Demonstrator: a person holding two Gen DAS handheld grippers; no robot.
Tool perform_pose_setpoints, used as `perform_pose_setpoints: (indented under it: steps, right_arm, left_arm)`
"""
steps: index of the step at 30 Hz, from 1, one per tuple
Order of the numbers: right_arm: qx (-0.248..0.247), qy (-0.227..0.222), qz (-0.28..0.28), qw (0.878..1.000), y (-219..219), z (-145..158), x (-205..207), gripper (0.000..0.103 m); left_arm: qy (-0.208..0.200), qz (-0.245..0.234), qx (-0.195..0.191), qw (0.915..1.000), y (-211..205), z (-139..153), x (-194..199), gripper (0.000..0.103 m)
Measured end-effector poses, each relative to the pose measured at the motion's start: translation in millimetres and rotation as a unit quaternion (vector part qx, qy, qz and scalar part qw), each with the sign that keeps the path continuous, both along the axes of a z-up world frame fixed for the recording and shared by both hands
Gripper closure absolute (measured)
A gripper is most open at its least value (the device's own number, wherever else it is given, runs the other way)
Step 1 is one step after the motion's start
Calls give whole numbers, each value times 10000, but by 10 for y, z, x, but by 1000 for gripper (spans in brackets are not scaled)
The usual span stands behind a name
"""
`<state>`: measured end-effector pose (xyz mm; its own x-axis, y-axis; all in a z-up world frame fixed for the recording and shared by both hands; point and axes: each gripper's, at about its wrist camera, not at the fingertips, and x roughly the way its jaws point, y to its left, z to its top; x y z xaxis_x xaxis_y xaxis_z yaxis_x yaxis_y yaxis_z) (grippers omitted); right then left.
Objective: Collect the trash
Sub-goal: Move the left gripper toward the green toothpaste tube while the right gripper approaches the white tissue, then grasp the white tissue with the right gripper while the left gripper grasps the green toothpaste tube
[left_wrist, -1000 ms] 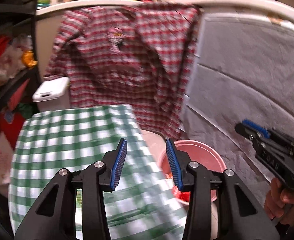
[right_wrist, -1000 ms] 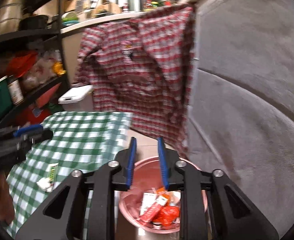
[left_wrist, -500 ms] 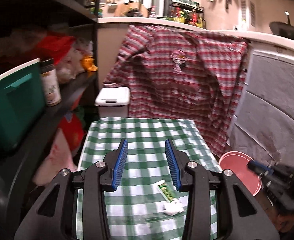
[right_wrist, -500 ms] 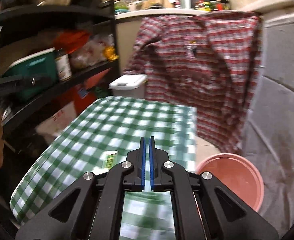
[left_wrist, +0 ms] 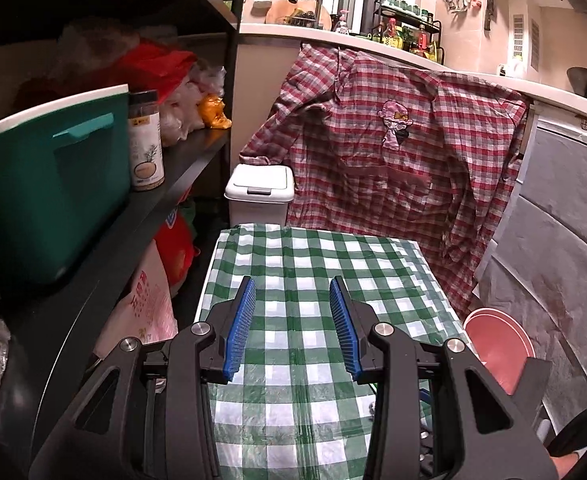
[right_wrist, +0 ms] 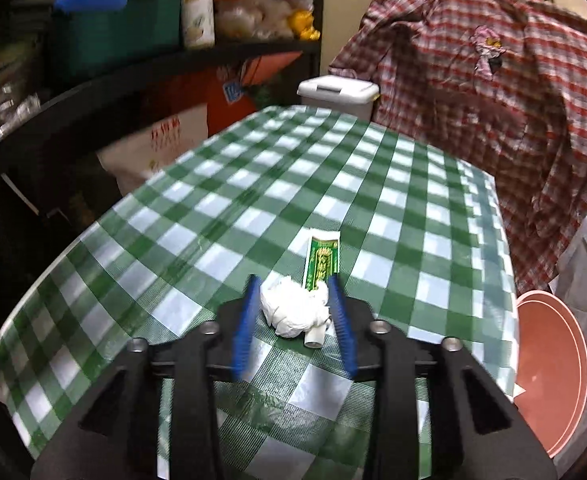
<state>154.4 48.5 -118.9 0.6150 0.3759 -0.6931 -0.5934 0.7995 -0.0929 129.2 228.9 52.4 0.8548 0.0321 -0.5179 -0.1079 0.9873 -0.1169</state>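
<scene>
Right gripper [right_wrist: 295,308], clamped shut a moment ago, is opening around the crumpled tissue [right_wrist: 293,308] on the table [right_wrist: 213,200]; left gripper [left_wrist: 292,322] hangs released, empty; pickup is next

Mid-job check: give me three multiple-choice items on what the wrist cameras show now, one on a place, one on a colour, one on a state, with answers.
1. Where does the crumpled white paper wad lie?
A. in the pink plastic basin
B. on the green-and-white checked tablecloth, between the right tongs' pads
C. on the dark shelf

2. What colour is the flat printed wrapper beyond the wad?
A. green
B. red
C. blue

3. What is between the left tongs?
A. a wrapper
B. a wad
C. nothing

Answers: 1 B, the wad sits on the tablecloth between the opening right tongs; 2 A, its print is green; 3 C, only cloth shows through the gap.
</scene>
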Motion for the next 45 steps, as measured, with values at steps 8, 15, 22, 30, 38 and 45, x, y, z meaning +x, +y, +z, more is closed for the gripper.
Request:
perform_pose_setpoints:
  steps: [8,15,22,30,38,45]
  right_arm:
    - [-325,240,26,9992,84,-212,138,64]
    - [-407,189,135,9989,83,-211,135,87]
    - [-32,121,72,9999,-117,28,102,89]
    - [350,12,-225,9991,-551,307,109,89]
    - [541,-168,-557,9968,-1003,497,110,89]
    - [675,-257,-779,9943,-1331,613,114,89]
  left_arm:
    - [119,-8,-43,9999,68,-100,42,64]
    - [229,-34,-131,9996,71,-167,105,64]
    - [460,-166,-250,9985,-71,-307,217,64]
    - [1065,-484,-378,9924,-497,-726,483,64]
    - [1649,-427,-221,9851,-941,-1280,658,64]
    - [2001,-427,-342,9782,-1225,-1506,768,54]
